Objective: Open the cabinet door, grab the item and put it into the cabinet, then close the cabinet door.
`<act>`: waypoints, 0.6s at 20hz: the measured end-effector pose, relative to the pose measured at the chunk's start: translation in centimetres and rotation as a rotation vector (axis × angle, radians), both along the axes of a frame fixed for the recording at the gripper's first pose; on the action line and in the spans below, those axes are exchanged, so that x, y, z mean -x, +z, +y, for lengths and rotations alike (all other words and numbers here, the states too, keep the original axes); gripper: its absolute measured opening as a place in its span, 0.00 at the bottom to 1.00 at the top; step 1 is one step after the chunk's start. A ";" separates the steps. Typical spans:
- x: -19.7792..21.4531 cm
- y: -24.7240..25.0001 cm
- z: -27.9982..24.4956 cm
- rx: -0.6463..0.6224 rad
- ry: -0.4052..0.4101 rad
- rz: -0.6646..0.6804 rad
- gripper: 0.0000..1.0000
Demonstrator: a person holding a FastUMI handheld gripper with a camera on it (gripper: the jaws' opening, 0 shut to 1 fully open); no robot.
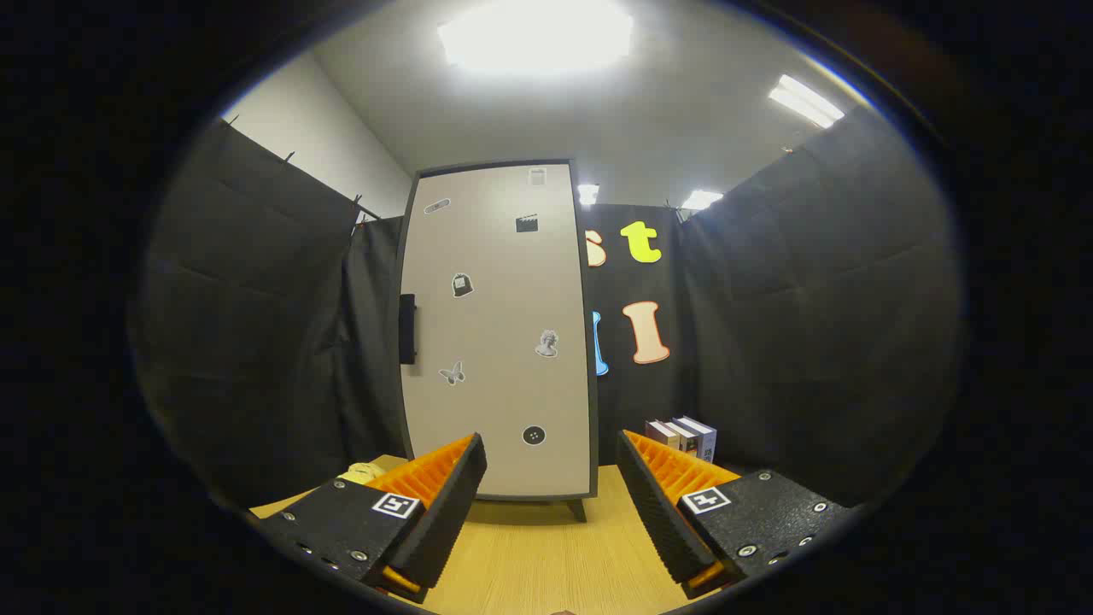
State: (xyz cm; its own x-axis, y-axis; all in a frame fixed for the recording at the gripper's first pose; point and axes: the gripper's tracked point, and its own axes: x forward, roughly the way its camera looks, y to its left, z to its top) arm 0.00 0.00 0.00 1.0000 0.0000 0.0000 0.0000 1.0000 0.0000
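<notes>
A tall grey cabinet (499, 333) stands upright on the wooden table (546, 555), just beyond my fingers. Its door is shut and carries several small stickers. A dark handle (407, 329) sits on the door's left edge at mid height. My gripper (551, 491) is open, with only bare table between the fingers. It points at the lower part of the door, a short way in front of it. A pale yellowish item (363, 471) peeks out behind the left finger, left of the cabinet's foot; most of it is hidden.
Three small books (683, 437) stand upright to the right of the cabinet, behind the right finger. Black cloth walls close the booth on the left, right and back. Bright ceiling lights shine above.
</notes>
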 end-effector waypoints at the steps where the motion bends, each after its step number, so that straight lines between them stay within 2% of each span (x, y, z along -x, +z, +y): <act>1: 0.0 -0.1 0.1 0.000 0.001 0.002 0.95; 12: 0.0 -0.3 1.1 0.008 0.017 0.006 0.95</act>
State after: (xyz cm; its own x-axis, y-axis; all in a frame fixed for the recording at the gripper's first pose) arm -0.03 1.09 -0.31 0.9998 0.0174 -0.0058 -0.0174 0.9998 -0.0080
